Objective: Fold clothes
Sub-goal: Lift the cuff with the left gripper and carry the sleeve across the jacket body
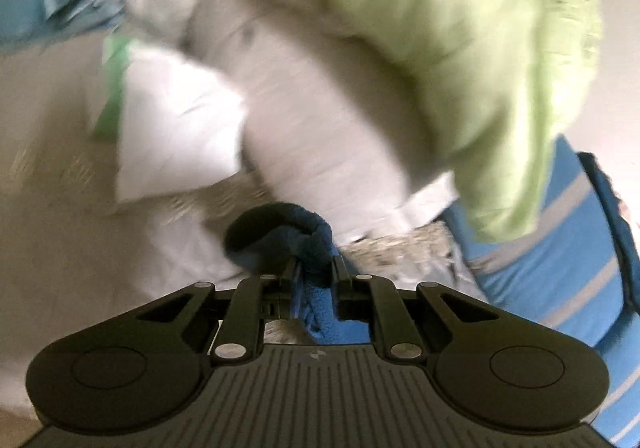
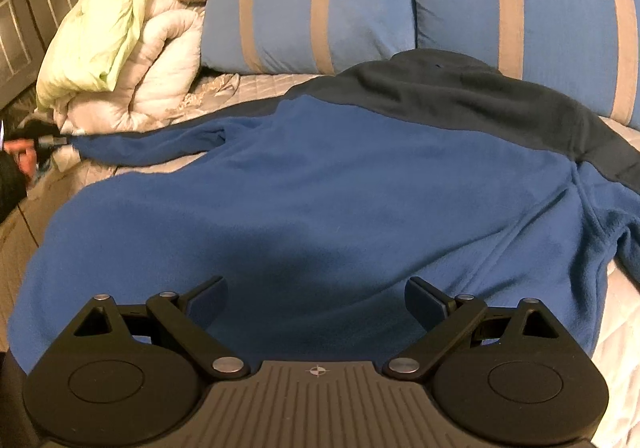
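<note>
A blue fleece top (image 2: 320, 188) with a dark navy yoke lies spread on the bed in the right wrist view, one sleeve (image 2: 152, 146) stretched to the left. My left gripper (image 1: 316, 268) is shut on the dark cuff of that sleeve (image 1: 280, 232); it also shows far left in the right wrist view (image 2: 50, 140). My right gripper (image 2: 316, 300) is open and empty, just above the top's lower hem.
Two blue pillows with tan stripes (image 2: 312, 8) lie behind the top. A bundled pale quilt (image 2: 160, 48) with a light green cloth (image 2: 100, 28) sits at the left. A white pillow (image 1: 176, 124) and the blurred green cloth (image 1: 460, 28) fill the left wrist view.
</note>
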Demonstrator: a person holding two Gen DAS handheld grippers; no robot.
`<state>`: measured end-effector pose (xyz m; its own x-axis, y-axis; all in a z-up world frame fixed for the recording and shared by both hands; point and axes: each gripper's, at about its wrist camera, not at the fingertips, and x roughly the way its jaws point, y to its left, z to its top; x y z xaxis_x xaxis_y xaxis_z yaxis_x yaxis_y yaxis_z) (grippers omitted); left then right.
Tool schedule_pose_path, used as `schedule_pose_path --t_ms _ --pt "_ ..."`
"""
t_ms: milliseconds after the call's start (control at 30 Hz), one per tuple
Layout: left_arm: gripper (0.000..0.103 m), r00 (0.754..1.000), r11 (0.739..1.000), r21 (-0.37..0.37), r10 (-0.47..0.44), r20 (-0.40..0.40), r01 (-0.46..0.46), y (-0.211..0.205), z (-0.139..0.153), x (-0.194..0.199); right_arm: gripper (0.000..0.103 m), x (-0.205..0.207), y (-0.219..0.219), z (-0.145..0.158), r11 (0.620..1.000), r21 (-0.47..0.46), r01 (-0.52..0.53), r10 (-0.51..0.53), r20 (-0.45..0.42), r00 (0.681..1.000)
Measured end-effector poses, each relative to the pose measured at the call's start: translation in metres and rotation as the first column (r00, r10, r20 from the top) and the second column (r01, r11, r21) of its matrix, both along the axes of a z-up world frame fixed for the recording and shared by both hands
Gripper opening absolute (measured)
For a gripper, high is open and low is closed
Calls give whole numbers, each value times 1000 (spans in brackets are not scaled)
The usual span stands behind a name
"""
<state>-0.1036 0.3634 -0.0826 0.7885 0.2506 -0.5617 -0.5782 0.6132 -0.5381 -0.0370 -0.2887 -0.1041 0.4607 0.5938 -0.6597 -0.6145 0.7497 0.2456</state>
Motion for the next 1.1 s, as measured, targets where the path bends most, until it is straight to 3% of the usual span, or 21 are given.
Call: schedule_pose_path --t_ms 133,233,433,567,800,1067,1100 --pt "14 998 997 53 -57 28 55 -19 31 14 96 -1 3 -1 1000 -11 -7 7 2 1000" --pt "14 992 984 134 -123 24 118 -44 52 28 96 -2 1 -1 1000 -2 8 -8 5 1000" --pt "13 973 939 263 -229 -2 222 -93 78 78 96 0 -2 -2 997 3 75 -75 7 997" --pt "13 955 898 336 -295 -16 283 -127 92 105 100 -4 -4 0 990 -13 143 -142 53 988" --pt "13 898 825 409 -439 25 391 -205 112 141 102 -7 -1 1 984 -52 173 -168 94 981" --pt "13 806 711 489 -592 28 505 -297 130 163 102 -10 -2 1 982 -41 183 -178 108 978" --pt "13 789 687 507 -614 24 520 -308 132 164 102 -10 -2 1 982 -38 183 -178 107 978"
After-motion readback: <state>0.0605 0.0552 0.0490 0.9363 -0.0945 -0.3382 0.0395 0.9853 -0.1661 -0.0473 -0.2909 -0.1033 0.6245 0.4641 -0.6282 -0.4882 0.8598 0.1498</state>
